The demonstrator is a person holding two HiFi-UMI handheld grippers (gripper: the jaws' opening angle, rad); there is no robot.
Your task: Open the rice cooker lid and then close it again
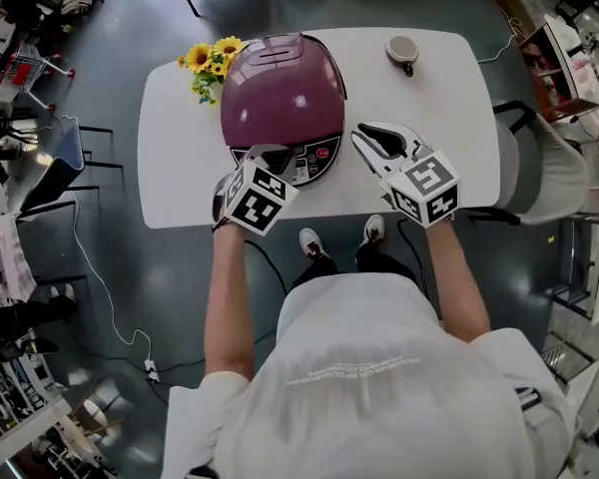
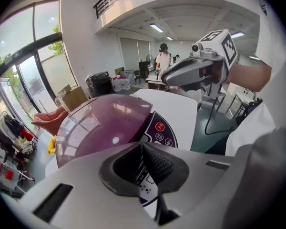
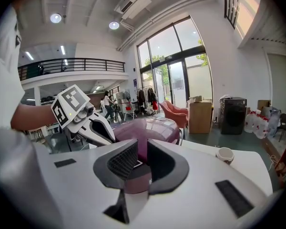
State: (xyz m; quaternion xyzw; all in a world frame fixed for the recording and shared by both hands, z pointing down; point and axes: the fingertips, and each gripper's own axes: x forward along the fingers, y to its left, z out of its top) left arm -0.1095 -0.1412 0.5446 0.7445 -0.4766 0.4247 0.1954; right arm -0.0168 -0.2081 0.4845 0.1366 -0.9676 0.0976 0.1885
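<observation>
White T-shirt [image 1: 379,367], white hand-held grippers [image 1: 270,154] [image 1: 371,138], black-and-white marker cubes [image 1: 259,200] [image 1: 426,190]

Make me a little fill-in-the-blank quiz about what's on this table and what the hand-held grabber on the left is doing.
1. The rice cooker is ____, not open.
2. The sunflowers beside it are ____ in colour.
3. The left gripper, at the cooker's front, has its jaws ____.
4. The cup stands on the ____ table.

Missing words: closed; yellow; shut; white.
</observation>
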